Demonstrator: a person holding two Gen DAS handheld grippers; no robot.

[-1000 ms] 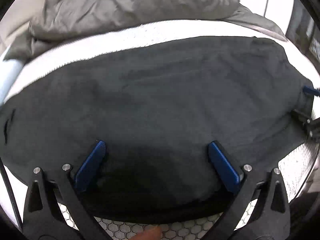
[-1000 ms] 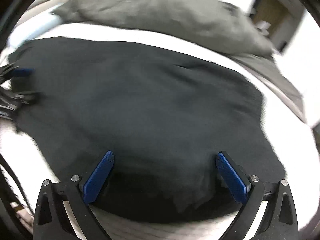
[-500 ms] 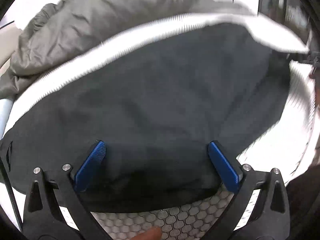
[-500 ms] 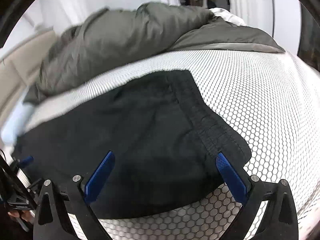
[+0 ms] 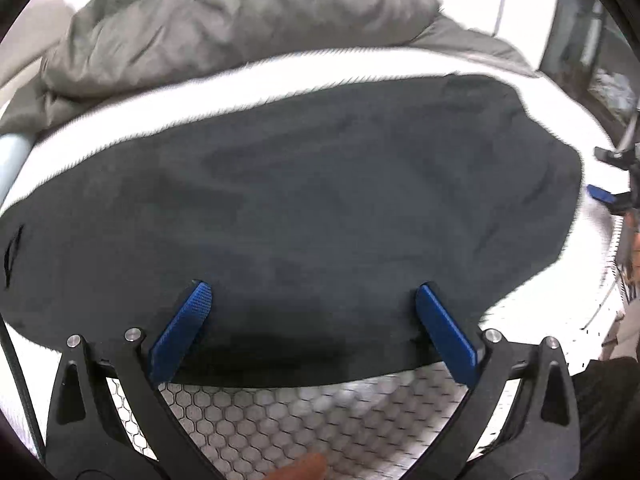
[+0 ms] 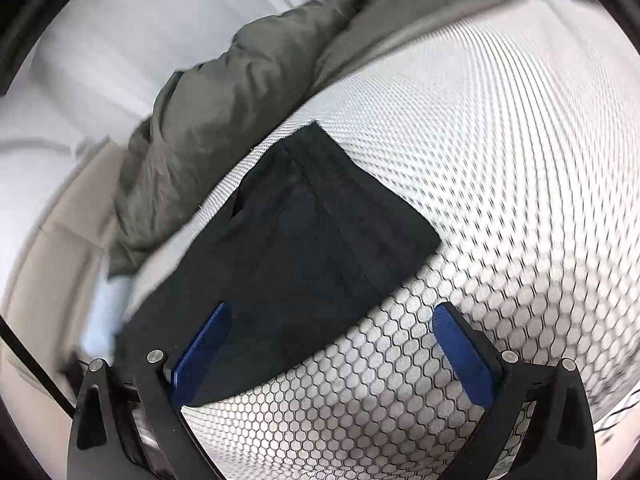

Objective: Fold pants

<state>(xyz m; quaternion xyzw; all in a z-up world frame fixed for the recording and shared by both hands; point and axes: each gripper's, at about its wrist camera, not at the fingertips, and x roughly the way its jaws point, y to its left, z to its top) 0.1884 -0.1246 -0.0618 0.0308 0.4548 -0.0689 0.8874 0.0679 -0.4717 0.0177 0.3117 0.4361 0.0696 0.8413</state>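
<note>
Lying flat on a honeycomb-patterned cover (image 6: 460, 240), black pants (image 5: 300, 208), left claw (image 5: 310, 312) spread, right claw (image 6: 332, 332) spread.

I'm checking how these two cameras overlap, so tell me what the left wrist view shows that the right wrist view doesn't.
Only the left wrist view shows the right hand-held gripper at its right edge, and the long spread of the black pants across the bed.

Only the right wrist view shows the pants' banded end clearly, a corner lying on wide bare honeycomb mattress.

Both show the pants, the crumpled grey duvet behind them, the honeycomb surface, and that camera's own open blue pads, nothing gripped: left hand-held gripper.
</note>
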